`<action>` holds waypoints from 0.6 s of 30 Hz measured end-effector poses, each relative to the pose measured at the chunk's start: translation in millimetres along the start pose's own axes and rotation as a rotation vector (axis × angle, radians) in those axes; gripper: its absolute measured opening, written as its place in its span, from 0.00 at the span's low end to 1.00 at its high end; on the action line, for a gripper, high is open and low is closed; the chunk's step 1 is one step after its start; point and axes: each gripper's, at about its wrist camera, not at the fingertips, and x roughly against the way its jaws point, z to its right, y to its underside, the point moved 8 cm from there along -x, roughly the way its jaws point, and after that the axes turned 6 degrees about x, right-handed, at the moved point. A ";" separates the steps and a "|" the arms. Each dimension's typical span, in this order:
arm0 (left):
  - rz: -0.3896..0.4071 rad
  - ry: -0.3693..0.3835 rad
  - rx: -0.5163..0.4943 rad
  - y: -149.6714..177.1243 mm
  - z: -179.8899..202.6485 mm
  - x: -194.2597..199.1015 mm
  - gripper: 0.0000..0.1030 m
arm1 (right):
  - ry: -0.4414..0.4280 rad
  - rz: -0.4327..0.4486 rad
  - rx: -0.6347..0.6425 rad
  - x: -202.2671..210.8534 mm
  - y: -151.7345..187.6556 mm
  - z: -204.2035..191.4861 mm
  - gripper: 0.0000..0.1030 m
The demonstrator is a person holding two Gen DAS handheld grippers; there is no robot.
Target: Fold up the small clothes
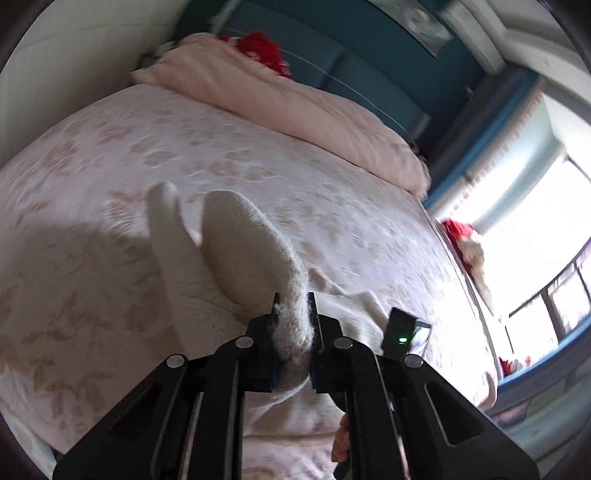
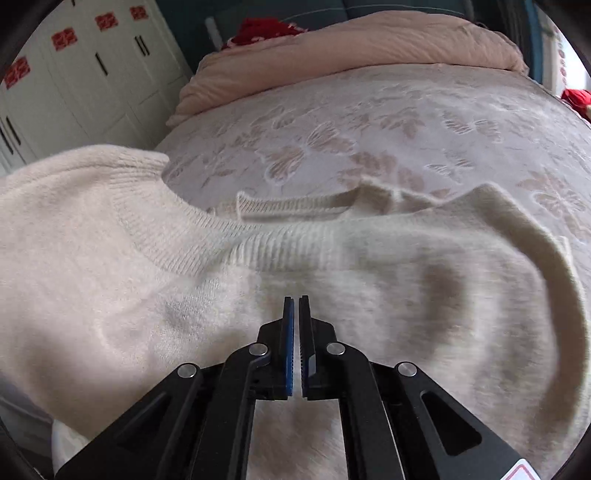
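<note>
The left gripper (image 1: 293, 301) is clamped on a thick fold of the cream knitted sweater (image 2: 147, 280), whose fuzzy fabric bulges out between the two black fingers and hangs lifted above the bed (image 1: 110, 155). From that pinched fold one sleeve (image 1: 243, 240) rises away from the gripper toward the pillow end, and a second, narrower sleeve (image 1: 166, 221) stands beside it on the left, both running lengthwise away from the camera. Just right of the left gripper a small black device with a green light (image 1: 402, 332) shows, and below it a bit of the person's hand (image 1: 341, 439).

In the right wrist view the right gripper (image 2: 295, 306) has its blue-padded jaws together with only a sliver between them; no cloth is visibly caught at the tips, and they hover over the sweater's body. The sweater lies spread across the near part of the bed, its long axis running left to right, with the ribbed neckline (image 2: 207, 236) facing the far side and a ribbed edge (image 2: 291, 205) just beyond it.

Beyond the sweater the bedspread shows a pale leaf pattern. Further off lies a folded pink duvet (image 2: 332, 48), with something red (image 2: 262, 29) behind it against the teal headboard (image 1: 332, 62). Left of the bed stands a white wardrobe (image 2: 92, 85) bearing red decorations (image 2: 64, 38); any writing on them is unreadable. No container is in view.
</note>
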 end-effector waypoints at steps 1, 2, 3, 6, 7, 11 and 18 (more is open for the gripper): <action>-0.012 0.019 -0.035 5.1 18.6 -6.2 0.09 | 0.007 0.027 -0.029 19.1 -1.8 15.7 0.02; -0.028 0.036 -0.074 12.4 40.5 -14.5 0.09 | 0.013 0.047 -0.056 36.8 -2.8 31.2 0.05; -0.046 0.047 -0.104 19.7 55.2 -22.4 0.09 | 0.020 0.062 -0.076 53.1 -2.3 47.2 0.07; -0.125 0.077 -0.173 58.6 93.8 -59.2 0.12 | 0.060 0.060 -0.097 89.7 6.8 85.0 0.09; -0.150 0.080 -0.194 74.2 99.1 -71.6 0.17 | 0.071 0.053 -0.100 97.8 10.5 94.8 0.10; -0.224 0.082 -0.194 131.0 89.7 -87.8 0.41 | 0.071 0.037 -0.111 114.5 17.9 112.0 0.46; -0.138 -0.006 -0.270 141.0 19.9 -18.3 0.61 | -0.126 -0.029 -0.047 88.3 -9.9 43.4 0.83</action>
